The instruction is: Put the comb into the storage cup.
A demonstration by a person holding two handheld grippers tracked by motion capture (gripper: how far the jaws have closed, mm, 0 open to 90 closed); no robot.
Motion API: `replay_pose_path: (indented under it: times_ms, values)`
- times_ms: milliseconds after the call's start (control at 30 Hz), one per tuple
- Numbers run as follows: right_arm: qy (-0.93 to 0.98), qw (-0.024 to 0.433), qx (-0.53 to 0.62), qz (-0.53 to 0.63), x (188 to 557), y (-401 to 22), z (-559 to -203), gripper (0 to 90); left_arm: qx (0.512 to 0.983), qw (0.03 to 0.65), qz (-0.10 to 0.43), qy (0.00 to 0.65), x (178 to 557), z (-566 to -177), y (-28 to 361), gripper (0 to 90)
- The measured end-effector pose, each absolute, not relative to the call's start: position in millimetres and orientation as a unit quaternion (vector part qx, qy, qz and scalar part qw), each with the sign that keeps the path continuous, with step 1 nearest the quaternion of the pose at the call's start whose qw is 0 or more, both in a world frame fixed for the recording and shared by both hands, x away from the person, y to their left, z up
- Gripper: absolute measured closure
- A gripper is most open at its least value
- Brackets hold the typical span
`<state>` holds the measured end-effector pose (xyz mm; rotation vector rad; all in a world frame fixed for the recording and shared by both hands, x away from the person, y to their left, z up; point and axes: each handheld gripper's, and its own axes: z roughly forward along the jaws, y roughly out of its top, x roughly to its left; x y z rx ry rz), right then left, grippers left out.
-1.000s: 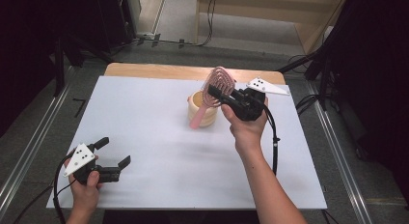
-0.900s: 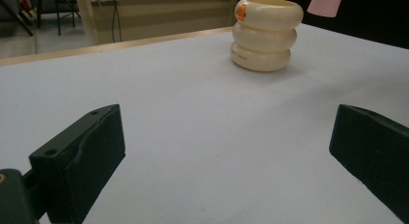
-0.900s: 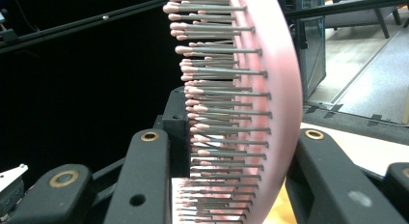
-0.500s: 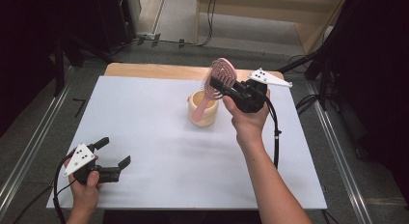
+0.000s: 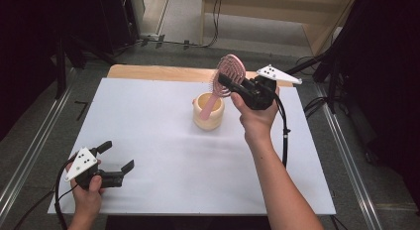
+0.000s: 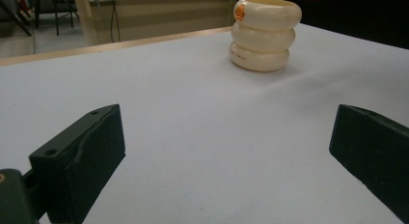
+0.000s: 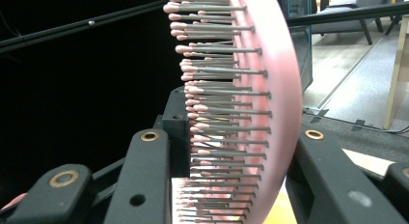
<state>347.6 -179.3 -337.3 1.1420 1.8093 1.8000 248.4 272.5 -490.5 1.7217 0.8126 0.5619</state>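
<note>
High view: the right gripper (image 5: 232,84) clamps a pink hairbrush (image 5: 229,74) by its bristled head above a cream, ringed cup (image 5: 208,112) near the far middle of the white bench (image 5: 163,141). The brush hangs tilted, its handle end dipping into the cup's mouth. Right gripper view shows the fingers (image 7: 144,180) closed on either side of the brush head (image 7: 251,103), bristles against one and the smooth back against the other. The left gripper (image 5: 116,163) rests at the near left corner, well apart from the cup, its fingers (image 6: 82,156) spread wide and holding nothing. By appearances, the brush is partway seated in the cup; lowering it fully and letting go remain.
</note>
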Motion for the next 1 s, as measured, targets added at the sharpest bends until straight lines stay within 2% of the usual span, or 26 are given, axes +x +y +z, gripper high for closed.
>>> replay_pose_path:
  times_ms: [1000]
  values:
    - [0.627, 0.183, 0.42, 0.63, 367.8, -187.4, -332.3, 61.8, 0.727, 0.548, 0.236, 0.339, 248.1, -490.6, 273.0, 0.0]
